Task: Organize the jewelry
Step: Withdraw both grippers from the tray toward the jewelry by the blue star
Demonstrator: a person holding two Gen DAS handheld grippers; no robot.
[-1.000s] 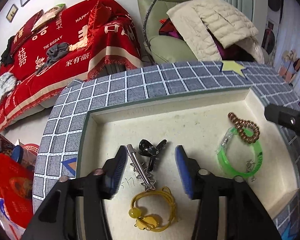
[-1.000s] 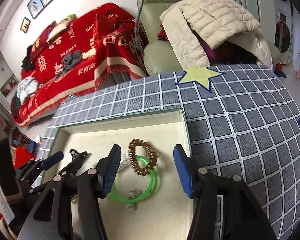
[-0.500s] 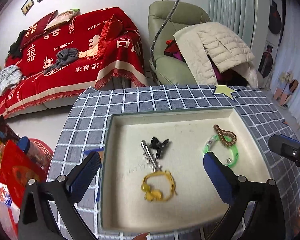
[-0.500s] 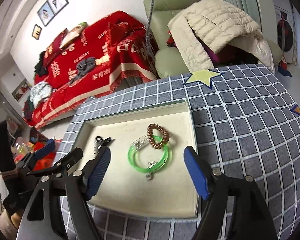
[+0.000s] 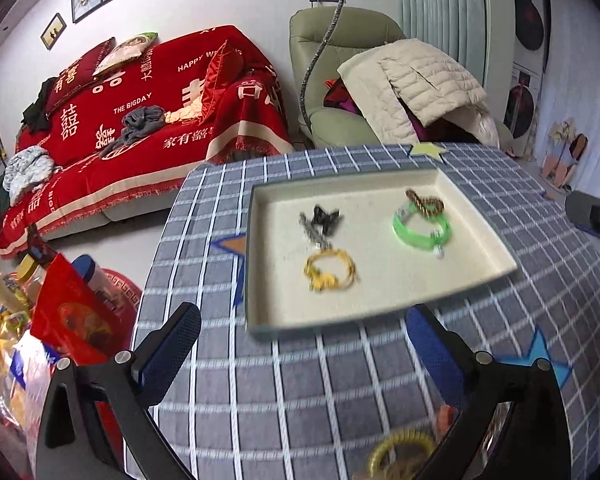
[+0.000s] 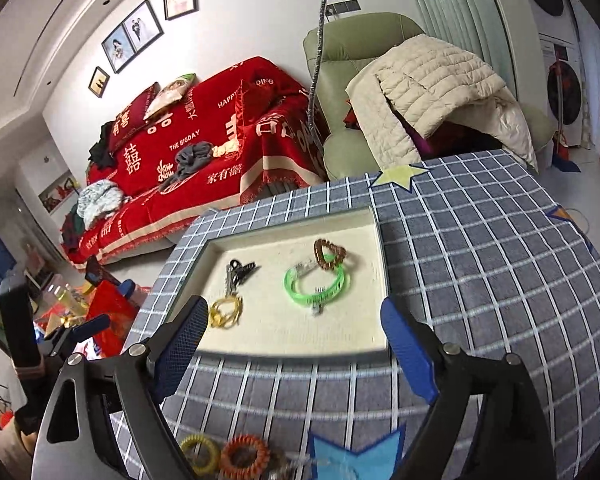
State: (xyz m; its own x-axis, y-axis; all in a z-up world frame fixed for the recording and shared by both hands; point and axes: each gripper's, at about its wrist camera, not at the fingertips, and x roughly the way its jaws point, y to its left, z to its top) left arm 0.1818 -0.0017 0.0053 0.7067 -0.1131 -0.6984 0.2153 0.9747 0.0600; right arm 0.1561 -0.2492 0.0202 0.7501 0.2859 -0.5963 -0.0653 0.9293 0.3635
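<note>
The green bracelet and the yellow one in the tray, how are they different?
The green bracelet is a thick, see-through band; the yellow bracelet is a thin cord with a small yellow charm. The green one looks bigger. A brown coil ring rests on the green one; the yellow one lies below a silver clip. Both lie flat in the cream tray.

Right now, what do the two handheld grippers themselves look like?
Both match: the left gripper and right gripper have black angular frames with triangular cut-outs, silver round bolts at the joints, and flat blue textured finger pads. No cables, markings or sleeves show.
</note>
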